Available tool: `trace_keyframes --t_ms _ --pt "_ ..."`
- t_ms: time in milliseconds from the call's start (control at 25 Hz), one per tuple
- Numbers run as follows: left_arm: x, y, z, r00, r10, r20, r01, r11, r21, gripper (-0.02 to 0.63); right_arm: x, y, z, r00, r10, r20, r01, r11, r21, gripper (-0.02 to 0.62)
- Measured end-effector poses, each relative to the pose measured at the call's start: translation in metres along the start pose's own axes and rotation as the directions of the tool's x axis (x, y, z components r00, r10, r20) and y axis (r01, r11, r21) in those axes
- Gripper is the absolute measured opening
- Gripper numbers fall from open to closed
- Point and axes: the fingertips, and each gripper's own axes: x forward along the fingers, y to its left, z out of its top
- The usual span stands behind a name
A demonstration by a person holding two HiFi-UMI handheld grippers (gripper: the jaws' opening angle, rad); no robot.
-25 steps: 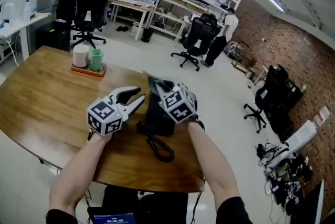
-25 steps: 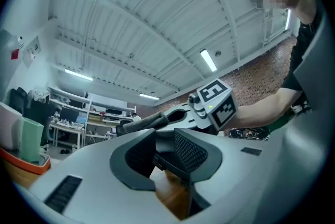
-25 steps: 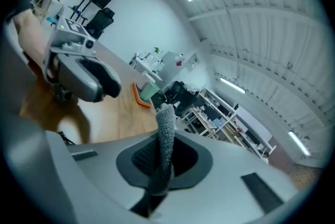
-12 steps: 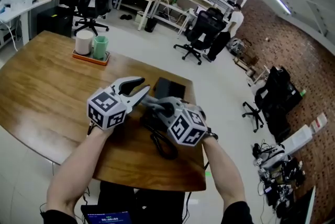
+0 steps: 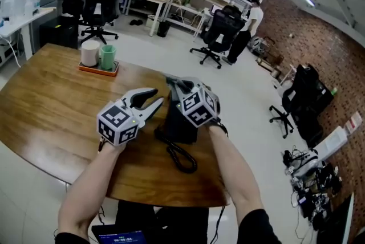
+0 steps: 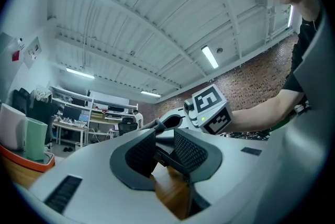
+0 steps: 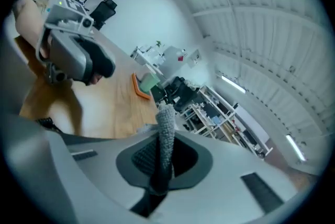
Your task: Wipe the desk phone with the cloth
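Since the cloth [image 7: 166,129], clamped in the right gripper [image 5: 178,88], has been swept back across the desk phone [image 5: 181,123], wiping is judged under way; the left gripper [image 5: 154,97] is held agape, empty.

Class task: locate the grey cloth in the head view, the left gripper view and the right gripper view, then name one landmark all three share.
Head view: the cloth pokes from the right gripper, near centre.
Left gripper view: a small grey tip at centre, apparently it.
Right gripper view: upright between the jaws, low centre.
Shared landmark: the orange tray.
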Motion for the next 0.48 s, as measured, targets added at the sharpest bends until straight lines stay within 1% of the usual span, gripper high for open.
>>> trace_keyframes --t_ms 80,120,200,240,280,320,360,400,440,480 --pt "0.0 -0.002 0.002 1.0 0.0 -0.001 0.0 1.0 0.0 0.1 -0.005 0.009 -0.008 0.999 0.026 -0.02 -0.026 0.999 -0.018 0.023" --pt "0.0 -0.002 0.003 1.0 0.0 -0.001 0.0 1.0 0.001 0.1 -0.014 0.019 -0.007 0.998 0.055 -0.015 -0.055 0.998 -0.043 0.023" --pt "0.0 -0.002 0.005 1.0 -0.001 0.0 0.001 1.0 0.005 0.1 -0.036 0.05 -0.001 0.989 0.145 0.008 -0.143 0.983 -0.112 0.025" --pt "0.0 -0.002 0.005 1.0 -0.001 -0.001 0.001 1.0 0.007 0.1 -0.049 0.07 0.002 0.979 0.202 0.021 -0.197 0.97 -0.145 0.025" --pt "0.0 -0.001 0.004 1.0 -0.002 -0.002 0.002 1.0 0.007 0.1 -0.062 0.092 0.003 0.964 0.265 0.03 -0.256 0.95 -0.177 0.023" --pt "0.0 -0.001 0.004 1.0 -0.003 -0.002 0.003 1.0 0.007 0.1 -0.076 0.113 0.002 0.942 0.334 0.03 -0.321 0.924 -0.209 0.025" --pt "0.0 0.0 0.004 1.0 -0.003 -0.002 0.003 1.0 0.006 0.1 -0.091 0.133 0.0 0.913 0.407 0.02 -0.391 0.888 -0.244 0.025" --pt "0.0 0.0 0.003 1.0 -0.003 -0.003 0.003 1.0 0.005 0.1 -0.106 0.151 -0.002 0.879 0.476 0.0 -0.457 0.844 -0.28 0.025" --pt "0.0 0.0 0.003 1.0 -0.003 -0.003 0.003 1.0 0.004 0.1 -0.118 0.162 -0.004 0.851 0.525 -0.019 -0.504 0.806 -0.31 0.025" --pt "0.0 -0.001 0.003 1.0 -0.004 -0.004 0.004 1.0 0.004 0.1 -0.124 0.163 -0.004 0.841 0.541 -0.026 -0.519 0.791 -0.325 0.025"
